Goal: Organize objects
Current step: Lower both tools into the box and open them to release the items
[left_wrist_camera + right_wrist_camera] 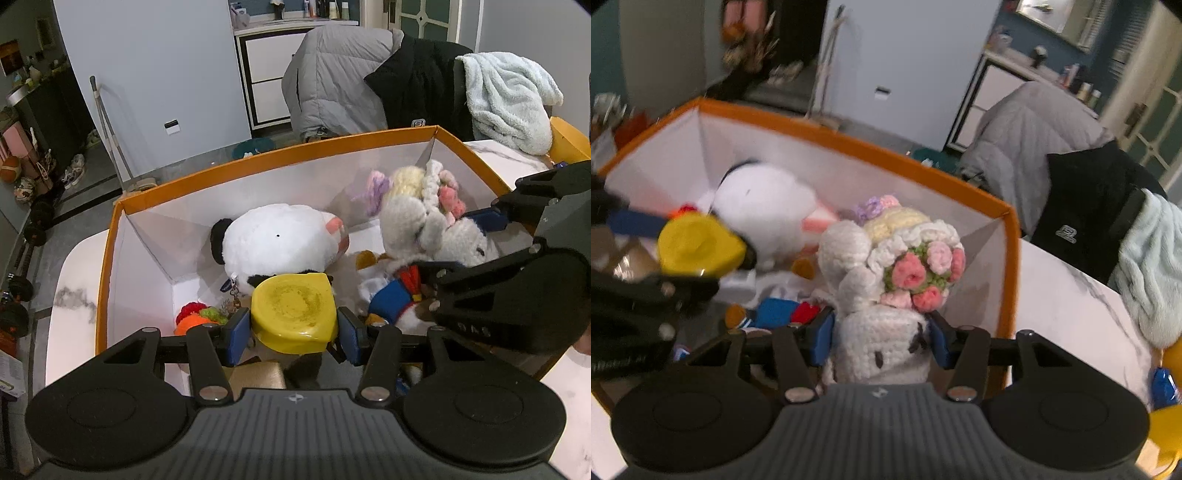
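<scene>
With both grippers (294, 332) tilted boxward (280, 151)

Left gripper (293, 330) clamping glossy yellow plastic piece (293, 314) over orange-rimmed white cardboard box (258, 157); right gripper (458, 243) gripping white crocheted doll (424, 221).

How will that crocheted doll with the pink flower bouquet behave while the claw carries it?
The crocheted doll is yarn, so it probably squashes between the right claw's pads and weighs little. Its veiled head and bouquet stick out past the grip and may flop. The fuzzy surface should resist slipping.
</scene>
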`<state>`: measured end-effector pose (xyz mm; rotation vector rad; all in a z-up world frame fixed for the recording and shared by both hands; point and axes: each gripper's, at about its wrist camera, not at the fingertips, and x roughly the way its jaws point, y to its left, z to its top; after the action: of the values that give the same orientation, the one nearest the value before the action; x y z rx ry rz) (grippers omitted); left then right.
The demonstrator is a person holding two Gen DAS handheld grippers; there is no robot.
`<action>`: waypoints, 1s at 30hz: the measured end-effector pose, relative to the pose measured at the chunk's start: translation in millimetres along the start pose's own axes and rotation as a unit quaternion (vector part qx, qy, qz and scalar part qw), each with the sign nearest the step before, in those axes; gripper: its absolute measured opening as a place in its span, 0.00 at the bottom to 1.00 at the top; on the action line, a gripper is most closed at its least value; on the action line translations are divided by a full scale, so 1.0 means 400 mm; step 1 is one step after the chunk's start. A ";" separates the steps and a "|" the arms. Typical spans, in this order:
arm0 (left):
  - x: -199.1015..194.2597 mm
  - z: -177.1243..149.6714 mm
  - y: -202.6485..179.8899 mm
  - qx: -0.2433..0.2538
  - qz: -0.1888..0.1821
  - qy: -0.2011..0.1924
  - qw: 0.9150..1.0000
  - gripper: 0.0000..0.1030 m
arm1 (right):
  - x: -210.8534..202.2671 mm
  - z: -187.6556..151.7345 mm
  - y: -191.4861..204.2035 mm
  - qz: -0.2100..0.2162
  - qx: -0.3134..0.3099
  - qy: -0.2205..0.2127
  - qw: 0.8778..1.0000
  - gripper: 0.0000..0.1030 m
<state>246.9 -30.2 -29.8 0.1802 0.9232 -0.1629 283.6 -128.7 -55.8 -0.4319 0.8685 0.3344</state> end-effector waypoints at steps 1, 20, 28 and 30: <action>0.002 0.001 0.000 0.001 0.000 0.002 1.000 0.57 | 0.002 0.000 0.004 -0.003 -0.005 0.004 1.000 0.53; 0.047 0.002 -0.006 0.012 0.014 0.060 0.998 0.69 | -0.005 0.003 0.014 -0.004 -0.020 0.010 1.000 0.53; 0.056 -0.002 -0.015 0.032 0.021 0.074 0.997 0.74 | -0.003 0.002 0.015 -0.002 -0.020 0.011 1.000 0.56; 0.058 -0.005 -0.019 0.036 0.022 0.076 0.996 0.77 | -0.002 0.003 0.016 -0.002 -0.021 0.013 1.000 0.57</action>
<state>257.3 -38.4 -50.1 0.2836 1.0652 -0.1433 281.1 -122.8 -55.8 -0.4776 0.8866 0.3448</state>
